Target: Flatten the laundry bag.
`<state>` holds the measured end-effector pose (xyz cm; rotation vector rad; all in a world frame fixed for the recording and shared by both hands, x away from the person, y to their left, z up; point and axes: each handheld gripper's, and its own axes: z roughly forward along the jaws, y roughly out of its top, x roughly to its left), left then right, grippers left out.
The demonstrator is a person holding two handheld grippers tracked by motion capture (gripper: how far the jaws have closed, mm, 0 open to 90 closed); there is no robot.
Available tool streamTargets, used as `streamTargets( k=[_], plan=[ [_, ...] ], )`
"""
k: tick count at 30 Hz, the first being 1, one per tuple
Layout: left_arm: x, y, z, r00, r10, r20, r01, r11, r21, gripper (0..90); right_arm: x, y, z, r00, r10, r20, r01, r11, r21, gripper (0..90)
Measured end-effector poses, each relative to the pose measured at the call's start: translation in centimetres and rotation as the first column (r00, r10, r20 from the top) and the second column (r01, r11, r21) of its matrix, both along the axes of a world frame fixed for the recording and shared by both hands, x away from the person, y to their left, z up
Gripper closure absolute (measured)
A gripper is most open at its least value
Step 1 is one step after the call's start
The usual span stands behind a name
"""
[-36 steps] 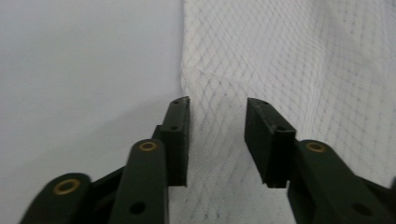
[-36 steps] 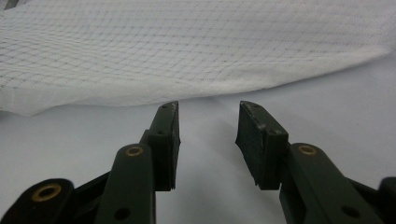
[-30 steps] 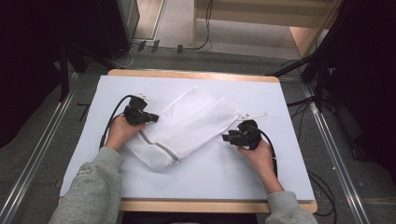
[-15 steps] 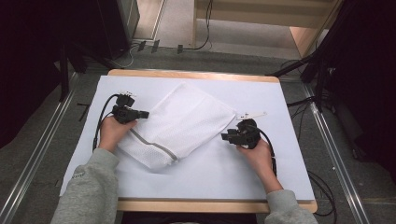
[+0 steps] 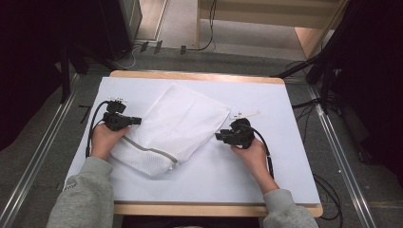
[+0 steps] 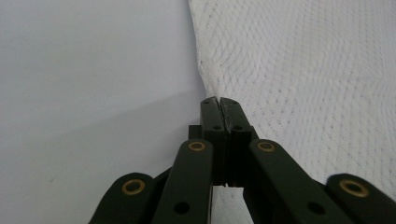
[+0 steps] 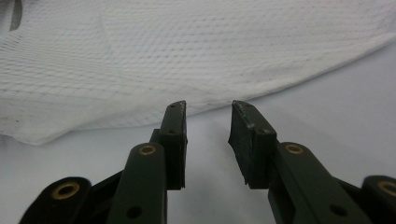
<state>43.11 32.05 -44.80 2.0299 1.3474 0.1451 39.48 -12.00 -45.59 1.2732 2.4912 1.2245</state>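
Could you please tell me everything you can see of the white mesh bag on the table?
The white mesh bag looks like fine netted fabric with a grey zip along one short end. It lies flat and slanted on the white table cover. The left gripper, jaws shut, sits at its edge; the right gripper, jaws parted, stops just short of it.

You are working at a wooden table whose top a pale sheet is covering almost edge to edge. A white mesh bag is lying slantwise left of centre, and a small white tag is resting beside its right corner.
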Motion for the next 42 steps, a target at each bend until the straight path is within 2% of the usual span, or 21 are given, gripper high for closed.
streamTargets(
  k=[4, 9, 15, 19, 21, 25, 28, 31, 33, 35, 36, 38, 42],
  plan=[
    [-0.6, 0.6, -0.1, 0.9999, 0.003, -0.01, -0.003, 0.9996, -0.028, 90.0, 0.0, 1.2, 0.1, 0.9994, 0.029, 0.019, -0.029, 1.0, -0.005, 71.5],
    [-1.1, 0.9, -0.1, 0.9999, 0.002, -0.012, -0.002, 0.9997, -0.023, 90.0, 0.6, 2.7, -0.3, 0.9991, 0.039, 0.014, -0.039, 0.999, -0.001, 75.5],
    [-1.6, 1.0, -0.2, 0.9998, -0.002, -0.02, 0.002, 0.9999, -0.014, 90.0, 1.4, 4.8, -1.3, 0.9977, 0.066, 0.015, -0.066, 0.997, -0.052, 69.2],
    [-1.9, 1.1, -0.2, 0.9997, -0.007, -0.022, 0.006, 0.9997, -0.024, 90.0, 1.6, 5.2, -1.6, 0.9959, 0.078, 0.045, -0.075, 0.996, -0.057, 69.4],
    [-2.0, 1.1, -0.3, 0.9996, -0.009, -0.026, 0.009, 0.9997, -0.025, 90.0, 1.5, 5.4, -1.6, 0.9948, 0.08, 0.062, -0.076, 0.994, -0.073, 72.5],
    [-2.2, 1.2, -0.3, 0.9996, -0.009, -0.027, 0.008, 0.9995, -0.031, 90.0, 1.5, 5.6, -1.6, 0.9946, 0.066, 0.081, -0.058, 0.994, -0.098, 82.9],
    [-2.3, 1.1, -0.3, 0.9995, -0.012, -0.029, 0.012, 0.9995, -0.029, 90.0, 1.6, 5.4, -1.7, 0.9951, 0.054, 0.083, -0.046, 0.994, -0.099, 90.0],
    [-2.3, 1.2, -0.3, 0.9994, -0.014, -0.03, 0.013, 0.999, -0.043, 90.0, 1.8, 5.4, -1.7, 0.9956, 0.057, 0.074, -0.05, 0.994, -0.094, 90.0],
    [-2.3, 1.2, -0.2, 0.9994, -0.018, -0.028, 0.017, 0.9985, -0.053, 90.0, 2.0, 5.3, -1.4, 0.9951, 0.053, 0.084, -0.042, 0.991, -0.126, 90.0],
    [-2.4, 1.1, -0.1, 0.9996, -0.017, -0.024, 0.016, 0.9984, -0.055, 90.0, 2.5, 4.9, -1.3, 0.9962, 0.046, 0.074, -0.036, 0.991, -0.132, 90.0],
    [-2.4, 1.0, -0.1, 0.9996, -0.019, -0.023, 0.017, 0.9981, -0.059, 90.0, 2.8, 4.6, -1.2, 0.9966, 0.037, 0.074, -0.027, 0.992, -0.126, 90.0],
    [-2.5, 1.0, -0.1, 0.9995, -0.022, -0.024, 0.02, 0.9982, -0.056, 90.0, 3.4, 3.9, -1.1, 0.9991, 0.009, 0.042, -0.005, 0.996, -0.091, 90.0],
    [-2.5, 1.2, -0.1, 0.9997, -0.015, -0.021, 0.014, 0.9984, -0.055, 90.0, 3.6, 3.4, -1.1, 0.9998, 0.01, 0.018, -0.009, 0.999, -0.047, 90.0]
  ],
)
